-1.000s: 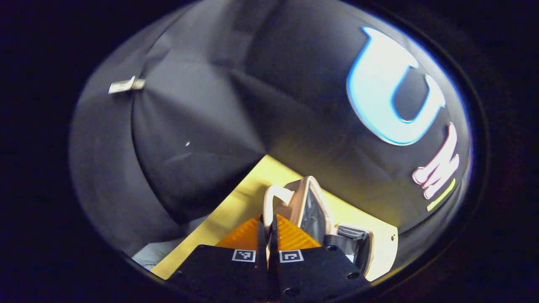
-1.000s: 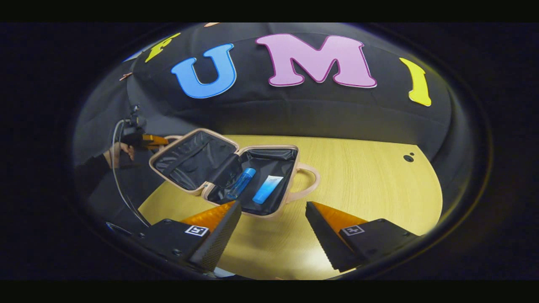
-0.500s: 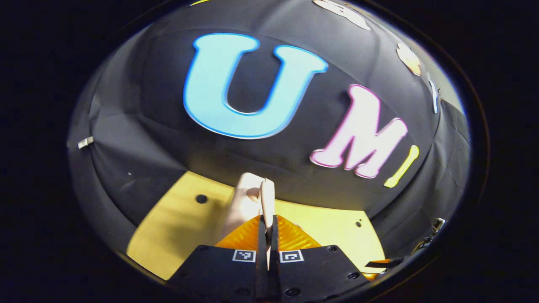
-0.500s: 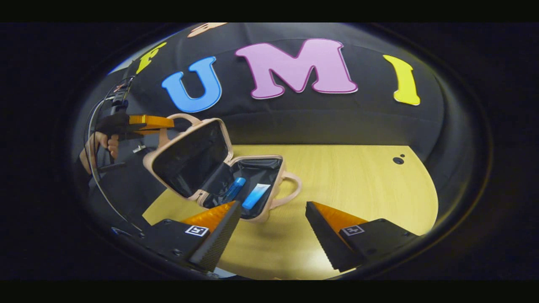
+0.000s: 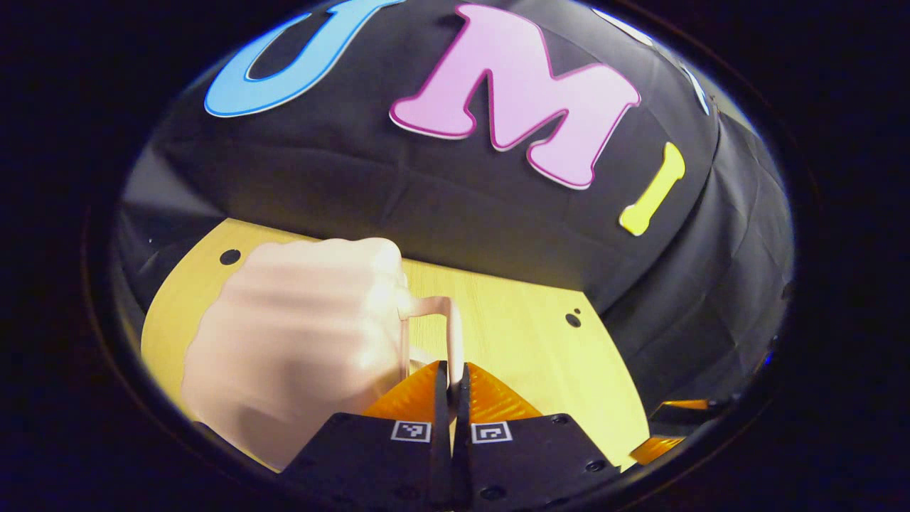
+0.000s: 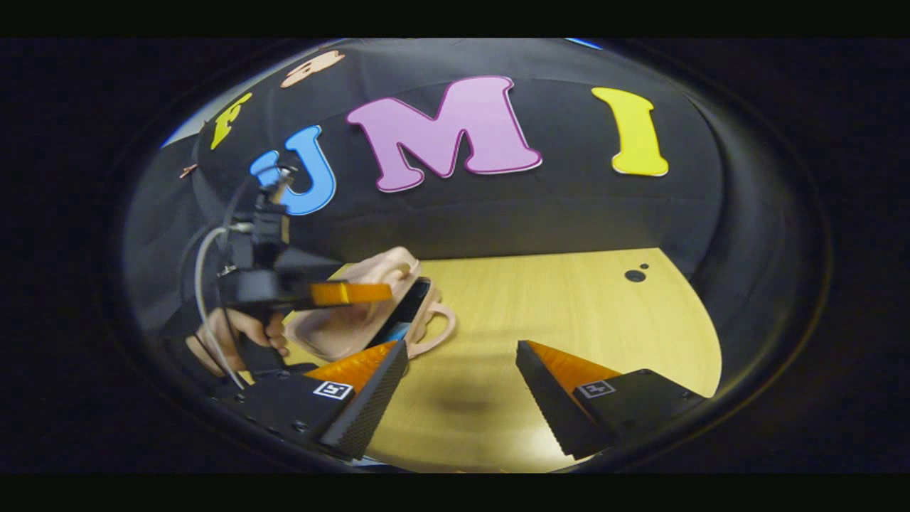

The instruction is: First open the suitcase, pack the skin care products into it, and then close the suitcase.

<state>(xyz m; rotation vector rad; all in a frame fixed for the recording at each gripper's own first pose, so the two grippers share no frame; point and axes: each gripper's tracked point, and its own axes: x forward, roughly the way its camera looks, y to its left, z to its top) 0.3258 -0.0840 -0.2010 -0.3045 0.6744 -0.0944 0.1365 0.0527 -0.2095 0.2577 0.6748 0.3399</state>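
Since products looked packed, judged step as closing. Noted table (image 6: 569, 306) with suitcase (image 6: 341, 323) sitting toward its left part, near wall. Saw lid (image 5: 298, 341) tilted almost onto base, with a narrow gap at front. Found lid handle (image 5: 444, 320) clamped between fingers of left gripper (image 5: 451, 377), likely used as a lever to swing lid over on hinge. Spotted same gripper side-on in right gripper view, gripped from below by a hand (image 6: 242, 334). Logged right gripper (image 6: 462, 346) with jaws wide apart, low over table, just beside suitcase and not touching; probably parked out of lid's path, or ready to press lid flat. Glimpsed blue product (image 6: 399, 332) through gap, so inside base.
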